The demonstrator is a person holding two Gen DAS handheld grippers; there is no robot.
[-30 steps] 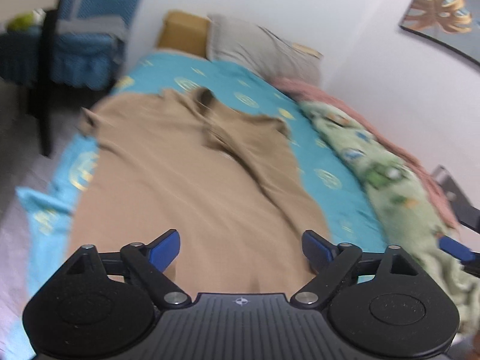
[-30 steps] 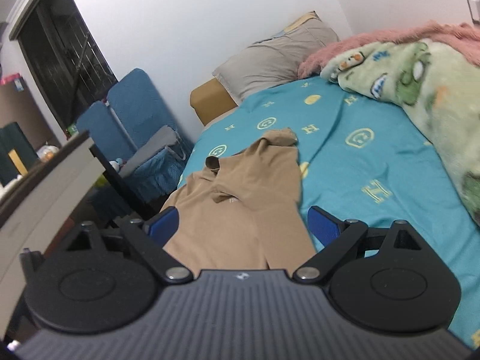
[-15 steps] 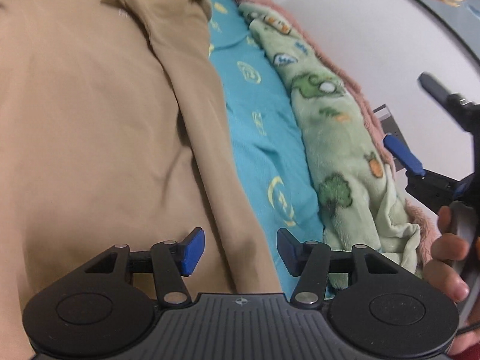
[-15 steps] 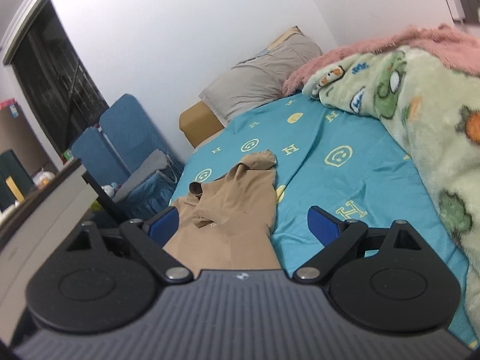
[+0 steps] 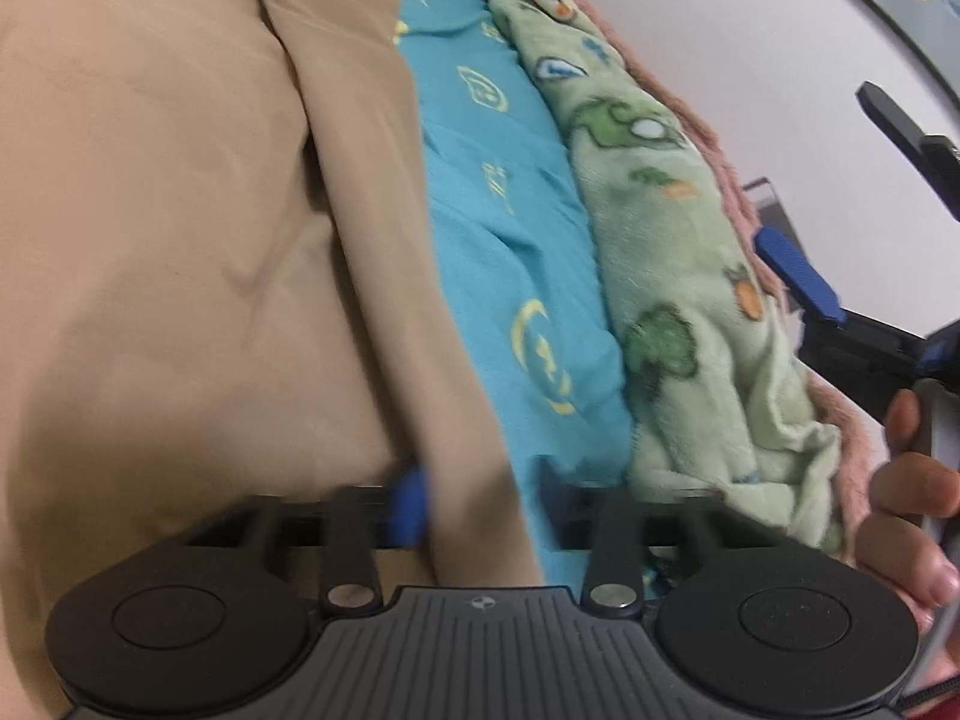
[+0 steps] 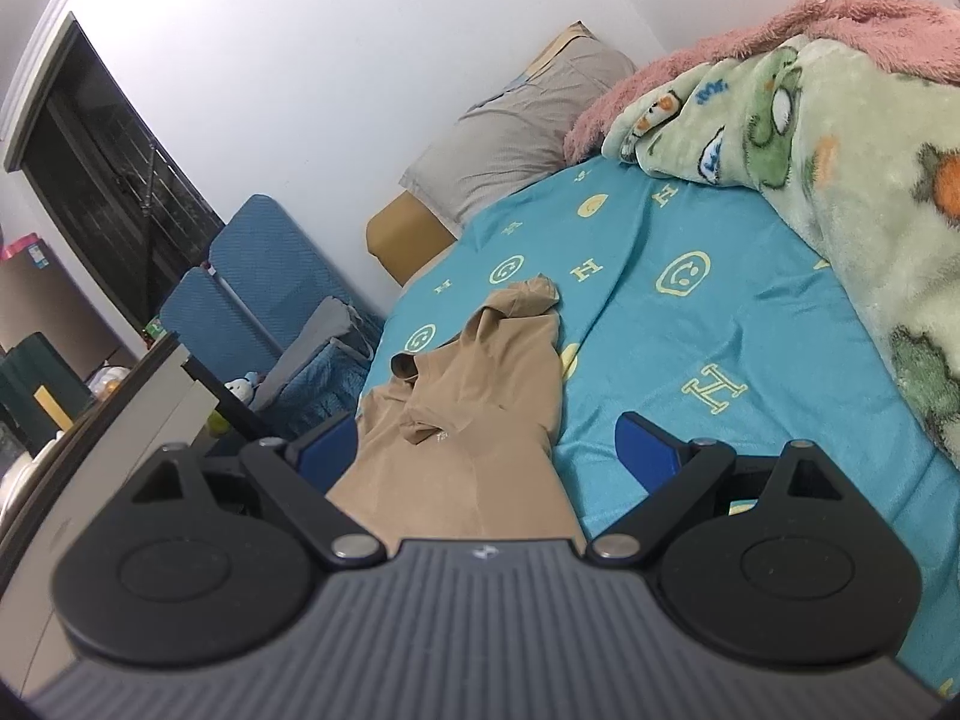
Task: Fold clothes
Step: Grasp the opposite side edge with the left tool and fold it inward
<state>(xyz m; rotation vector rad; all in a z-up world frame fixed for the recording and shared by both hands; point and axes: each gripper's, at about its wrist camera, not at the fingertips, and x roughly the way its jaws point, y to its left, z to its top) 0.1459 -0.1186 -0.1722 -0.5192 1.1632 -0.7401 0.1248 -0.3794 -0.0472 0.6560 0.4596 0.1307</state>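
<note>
A tan garment (image 5: 180, 240) lies spread on the teal bed sheet (image 5: 528, 276). My left gripper (image 5: 480, 501) is low over the garment's right edge. Its jaws are closing, with a strip of that edge and a sliver of sheet between the blue pads; I see no firm pinch. In the right wrist view the same garment (image 6: 480, 384) stretches away toward its collar. My right gripper (image 6: 486, 441) hovers open above the near end of it with nothing gripped. The left wrist view also shows the right gripper (image 5: 798, 276) at the far right, held by a hand (image 5: 912, 480).
A green cartoon blanket (image 6: 840, 150) over a pink one (image 6: 870, 18) is heaped along the bed's right side by the wall. A grey pillow (image 6: 522, 120) lies at the head. Blue chairs (image 6: 252, 288) and a pale cabinet (image 6: 120, 420) stand left of the bed.
The left gripper dropped and swung from over the middle of the garment to its right edge, and its jaws narrowed from wide to close around that edge. The right gripper shifted slightly and stayed open.
</note>
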